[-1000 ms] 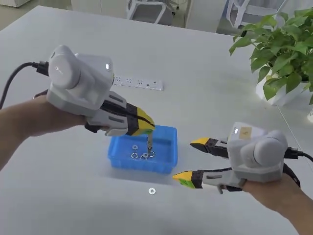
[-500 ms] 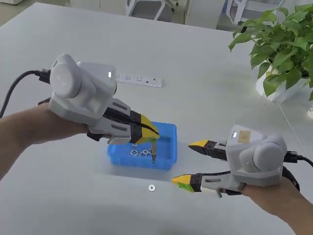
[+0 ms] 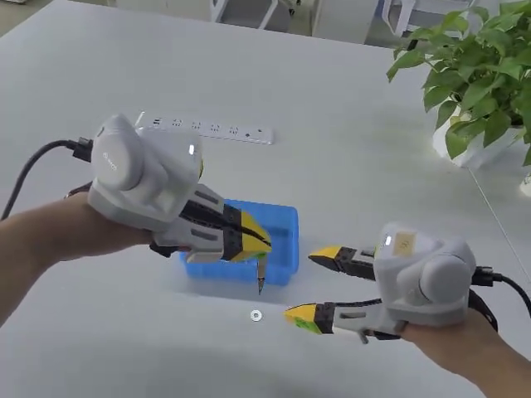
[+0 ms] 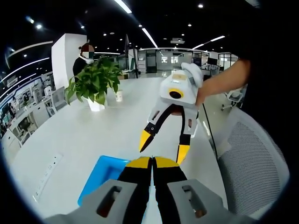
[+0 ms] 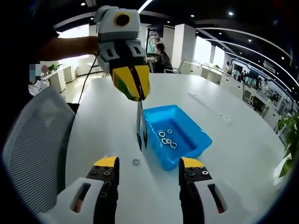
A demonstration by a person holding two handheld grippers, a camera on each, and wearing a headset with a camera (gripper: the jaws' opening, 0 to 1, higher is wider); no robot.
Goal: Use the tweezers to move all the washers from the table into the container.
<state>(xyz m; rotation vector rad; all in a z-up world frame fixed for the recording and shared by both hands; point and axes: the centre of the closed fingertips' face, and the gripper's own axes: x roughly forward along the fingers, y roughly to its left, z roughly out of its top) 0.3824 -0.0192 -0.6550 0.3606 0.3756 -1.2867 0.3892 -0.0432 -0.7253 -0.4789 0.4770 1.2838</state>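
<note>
The left gripper [image 3: 251, 240] has its jaws pressed together on the tweezers [image 3: 260, 279], which point down from its yellow tips. The thin ends of the tweezers hang over the table [image 3: 348, 149], just in front of the box [image 3: 284, 224]. They look like they hold nothing, but they are too small to be sure. The right gripper [image 3: 314, 283] is near them, with its jaws spread wide and nothing between them. One washer [image 3: 256, 315] lies flat on the table, outside the box, near the tweezers and between the two grippers. In the right gripper view the left gripper [image 5: 135, 95] comes down from the top. There the tweezers [image 5: 140, 123] hang beside the near corner of the box [image 5: 196, 140], and a few washers [image 5: 167, 138] lie inside it. In the head view the left gripper covers most of the box, so those washers are hidden. In the left gripper view its own shut jaws hide the tweezers, and the right gripper [image 4: 163, 147] shows past them. A black cable [image 3: 33, 166] runs off from the left gripper. A white power strip [image 3: 203, 128] lies on the table behind the box. A green plant [image 3: 477, 75] stands well apart at the far right, cut off by the edge. Part of a grey chair [image 5: 32, 135] shows beside the table.
</note>
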